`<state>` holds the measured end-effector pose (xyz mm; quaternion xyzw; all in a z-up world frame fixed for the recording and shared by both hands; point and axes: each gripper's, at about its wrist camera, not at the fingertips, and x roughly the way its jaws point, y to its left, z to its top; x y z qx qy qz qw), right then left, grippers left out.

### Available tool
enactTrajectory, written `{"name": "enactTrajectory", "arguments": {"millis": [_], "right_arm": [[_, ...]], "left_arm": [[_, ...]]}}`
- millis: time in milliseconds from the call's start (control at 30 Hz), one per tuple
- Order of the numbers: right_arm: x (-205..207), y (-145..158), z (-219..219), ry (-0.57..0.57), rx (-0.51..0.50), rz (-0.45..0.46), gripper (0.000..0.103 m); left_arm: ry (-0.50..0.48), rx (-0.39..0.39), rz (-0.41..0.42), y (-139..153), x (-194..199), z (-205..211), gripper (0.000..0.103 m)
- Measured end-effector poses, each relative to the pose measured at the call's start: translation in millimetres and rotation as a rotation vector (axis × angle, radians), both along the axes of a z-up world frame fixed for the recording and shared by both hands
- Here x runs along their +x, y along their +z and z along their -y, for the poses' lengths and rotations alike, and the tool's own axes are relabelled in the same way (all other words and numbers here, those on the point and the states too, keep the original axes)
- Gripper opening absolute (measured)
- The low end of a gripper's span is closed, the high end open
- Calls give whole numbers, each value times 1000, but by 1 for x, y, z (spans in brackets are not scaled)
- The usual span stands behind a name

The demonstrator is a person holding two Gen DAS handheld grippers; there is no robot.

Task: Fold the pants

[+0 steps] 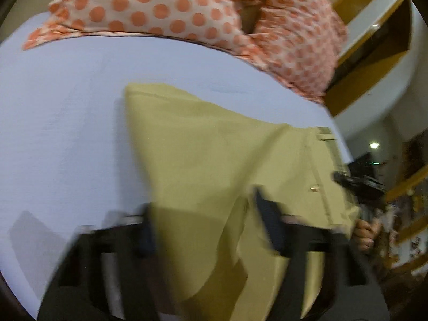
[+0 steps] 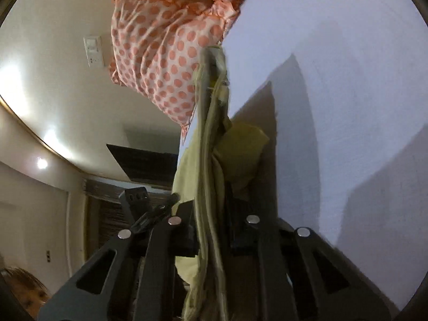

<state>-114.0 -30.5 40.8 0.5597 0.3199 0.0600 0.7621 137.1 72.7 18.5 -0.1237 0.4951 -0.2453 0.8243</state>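
Khaki pants [image 1: 214,160] lie mid-frame on the bed [image 1: 67,120], mid-fold: right hand-held gripper [image 2: 211,240] clenched on the waistband, left hand-held gripper [image 1: 206,230] spread wide around fabric; next, carry the edge across.

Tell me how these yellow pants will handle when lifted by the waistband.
Likely floppy: the pants sag and crease between the grippers. Probably light, since the right gripper, pinching the bunched waistband, carries them. They may slide on the smooth sheet.
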Motion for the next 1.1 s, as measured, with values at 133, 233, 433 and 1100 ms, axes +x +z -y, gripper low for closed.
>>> {"name": "enactTrajectory", "arguments": {"millis": [133, 233, 433, 1100], "right_arm": [[17, 21, 4, 13, -53, 14, 14], [41, 41, 15, 15, -106, 34, 13], [95, 64, 67, -120, -211, 10, 12], [118, 62, 5, -53, -659, -377, 102]], "left_arm": [[12, -40, -4, 8, 7, -7, 10], [12, 60, 70, 26, 25, 9, 9], [132, 176, 178, 45, 101, 33, 11], [108, 210, 91, 24, 67, 53, 55]]}}
